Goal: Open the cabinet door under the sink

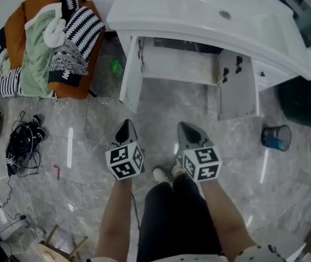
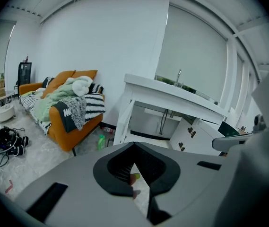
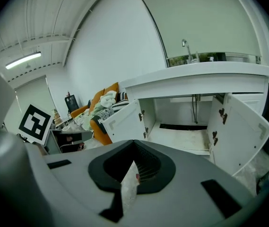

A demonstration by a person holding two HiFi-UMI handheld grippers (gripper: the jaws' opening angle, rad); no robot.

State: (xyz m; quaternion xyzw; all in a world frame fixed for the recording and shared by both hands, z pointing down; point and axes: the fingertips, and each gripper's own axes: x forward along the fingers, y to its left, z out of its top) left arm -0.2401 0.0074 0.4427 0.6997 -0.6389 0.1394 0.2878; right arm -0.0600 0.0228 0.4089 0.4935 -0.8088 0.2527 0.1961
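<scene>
Two open doors (image 1: 237, 89) — sofa (image 1: 35, 4), bin (image 1: 276, 137) nearby

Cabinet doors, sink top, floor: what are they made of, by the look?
Cabinet doors: probably painted or laminated board; flat matte white panels, dark hinges.
Sink top: ceramic or cast resin; glossy white with a moulded basin.
Floor: polished stone or stone-look tile; grey veining, mirror-like light streaks.

The 2 cabinet doors under the white sink (image 1: 199, 10) stand open, the left door (image 1: 130, 75) and the right door (image 1: 237, 86). The left gripper (image 1: 125, 127) and right gripper (image 1: 187, 129) hang over the grey floor (image 1: 89, 119), apart from the cabinet, fingers together. A clothes-heaped orange sofa (image 1: 70, 89) stands left and a wastebasket (image 1: 276, 137) right.
</scene>
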